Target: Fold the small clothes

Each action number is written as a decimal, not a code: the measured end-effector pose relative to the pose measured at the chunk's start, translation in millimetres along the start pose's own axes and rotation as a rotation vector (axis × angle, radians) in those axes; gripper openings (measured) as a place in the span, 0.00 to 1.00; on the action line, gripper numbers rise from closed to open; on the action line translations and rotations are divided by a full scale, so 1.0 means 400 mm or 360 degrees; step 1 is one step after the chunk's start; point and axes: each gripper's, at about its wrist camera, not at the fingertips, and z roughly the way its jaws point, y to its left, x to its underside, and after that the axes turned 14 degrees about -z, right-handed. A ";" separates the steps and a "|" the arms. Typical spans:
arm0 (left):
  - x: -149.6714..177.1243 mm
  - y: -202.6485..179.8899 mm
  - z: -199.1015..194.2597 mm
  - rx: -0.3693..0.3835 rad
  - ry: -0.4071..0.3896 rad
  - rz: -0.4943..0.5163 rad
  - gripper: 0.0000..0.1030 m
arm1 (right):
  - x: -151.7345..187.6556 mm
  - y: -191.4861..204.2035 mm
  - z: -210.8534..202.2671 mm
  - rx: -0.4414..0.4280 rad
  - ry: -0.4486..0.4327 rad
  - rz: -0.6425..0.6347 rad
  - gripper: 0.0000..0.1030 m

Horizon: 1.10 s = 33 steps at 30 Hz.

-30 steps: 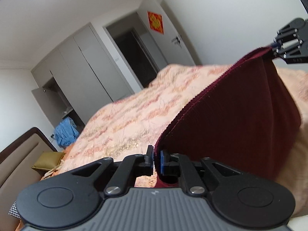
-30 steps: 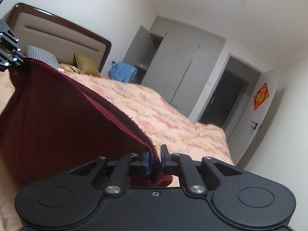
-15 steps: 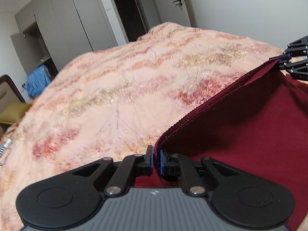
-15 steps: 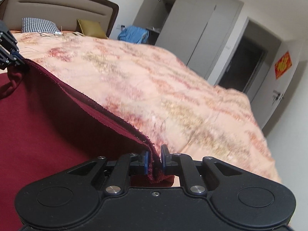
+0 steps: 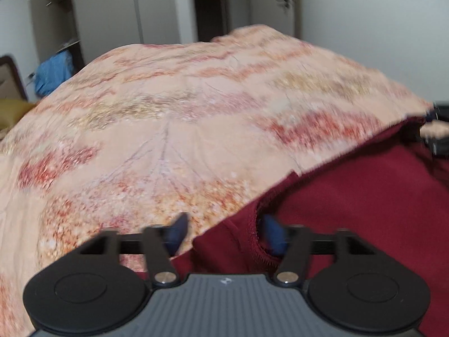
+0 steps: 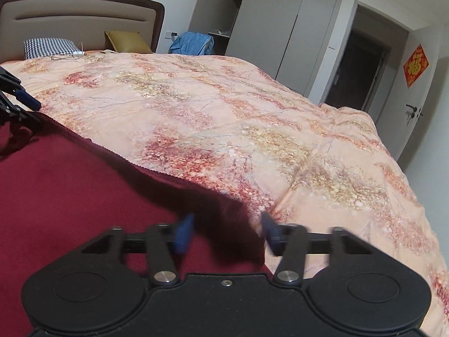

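A dark red garment (image 5: 364, 196) lies flat on the peach floral bedspread (image 5: 168, 129). In the left wrist view my left gripper (image 5: 224, 233) is open, its blue pads spread on either side of the garment's near corner. In the right wrist view the garment (image 6: 70, 185) fills the lower left and my right gripper (image 6: 227, 233) is open over its other corner. The left gripper also shows at the left edge of the right wrist view (image 6: 16, 104), and the right gripper at the right edge of the left wrist view (image 5: 437, 132).
The bedspread (image 6: 252, 118) stretches far ahead. A headboard (image 6: 78, 8), a checked pillow (image 6: 47, 47) and a yellow pillow (image 6: 126, 42) are at the bed's far end. Blue clothes (image 6: 193, 43), grey wardrobes (image 6: 280, 22) and a dark doorway (image 6: 359, 67) stand beyond.
Both grippers lowered the held-up garment onto the bed, then opened and let go of its corners. The garment now lies flat.
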 end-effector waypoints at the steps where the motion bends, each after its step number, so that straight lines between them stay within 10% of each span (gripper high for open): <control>1: -0.006 0.011 -0.010 0.0036 -0.0015 -0.0046 0.77 | 0.002 -0.006 -0.007 -0.0016 -0.0009 0.0043 0.77; 5: -0.001 0.044 -0.060 0.0109 -0.0078 -0.0201 0.89 | 0.014 -0.007 -0.056 -0.0057 -0.0069 0.0166 0.99; 13: 0.145 -0.013 -0.140 0.0159 -0.0165 -0.0190 0.97 | 0.073 0.081 -0.153 0.0053 -0.0102 0.0156 0.99; 18: 0.202 -0.051 -0.112 -0.0003 -0.0154 -0.0085 0.97 | 0.115 0.124 -0.158 0.0142 -0.0089 0.0152 0.99; 27: 0.182 0.079 -0.105 -0.0394 -0.0277 -0.0402 0.94 | 0.188 0.133 -0.138 0.0113 -0.0070 0.0357 0.99; 33: 0.214 0.136 -0.102 -0.0327 -0.0291 -0.0549 0.97 | 0.191 0.138 -0.137 0.0132 -0.0089 0.0346 1.00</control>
